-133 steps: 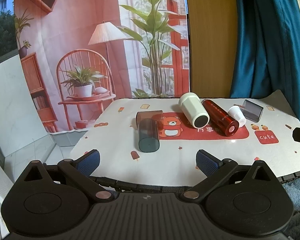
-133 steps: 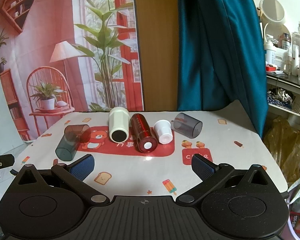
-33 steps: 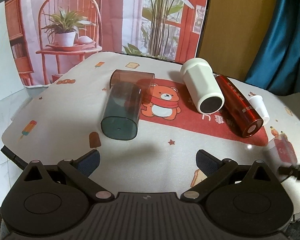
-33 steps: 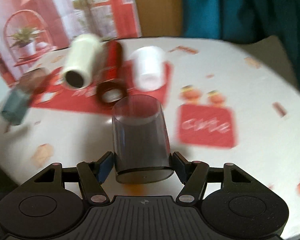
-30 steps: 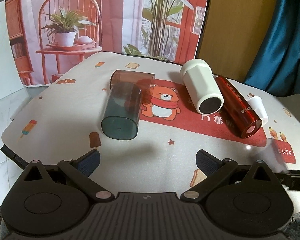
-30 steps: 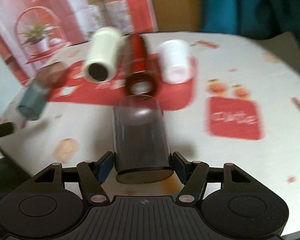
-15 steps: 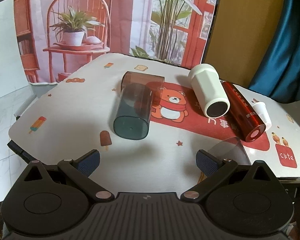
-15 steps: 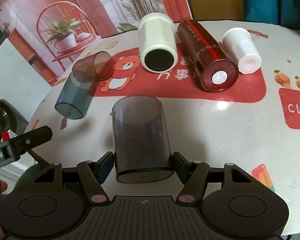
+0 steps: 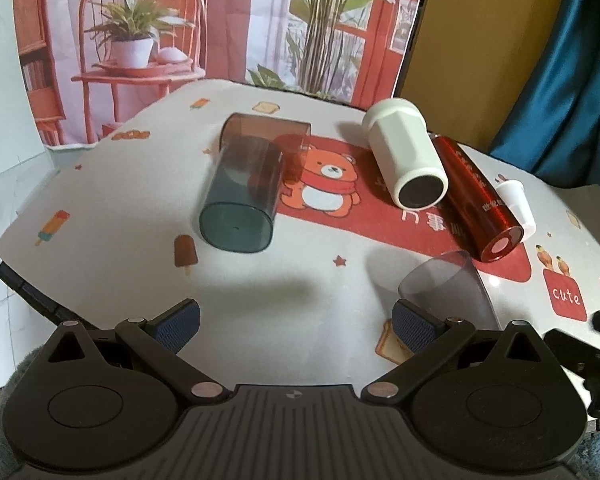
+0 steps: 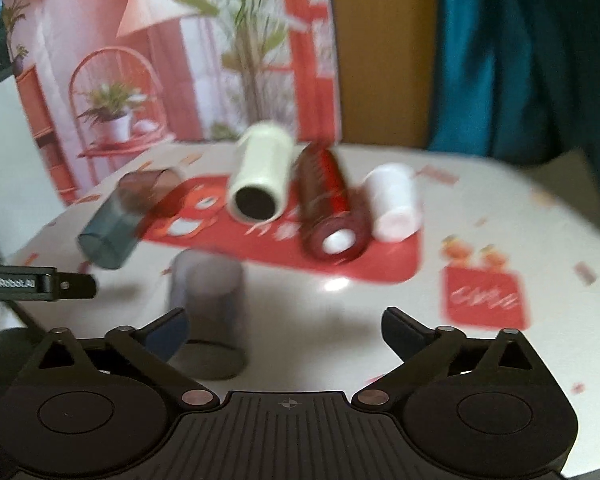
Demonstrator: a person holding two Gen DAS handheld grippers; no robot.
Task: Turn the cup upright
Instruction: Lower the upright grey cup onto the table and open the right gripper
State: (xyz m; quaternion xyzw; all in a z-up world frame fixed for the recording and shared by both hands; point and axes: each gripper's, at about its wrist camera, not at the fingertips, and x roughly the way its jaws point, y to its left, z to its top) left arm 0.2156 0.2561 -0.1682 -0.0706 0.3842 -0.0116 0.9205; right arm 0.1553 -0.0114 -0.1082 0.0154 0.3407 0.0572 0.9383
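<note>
A smoky grey see-through cup [image 10: 210, 312] stands upright on the table near its front edge, just inside my right gripper's left finger. My right gripper [image 10: 286, 330] is open and holds nothing; this view is blurred. The same cup [image 9: 446, 292] shows in the left wrist view, behind the right finger of my left gripper [image 9: 296, 318], which is open and empty above the table's front. A dark teal cup [image 9: 240, 200] lies on its side ahead of the left gripper.
A brown see-through cup [image 9: 266, 130], a cream bottle [image 9: 406, 162], a red bottle [image 9: 478, 200] and a small white cup [image 9: 516, 206] lie on their sides across the red bear mat [image 9: 376, 224]. A teal curtain [image 10: 520, 52] hangs at the back right.
My right gripper has opened and let go of the grey cup, which now stands on the table. The right gripper has drawn back and to the right. The left gripper has barely moved.
</note>
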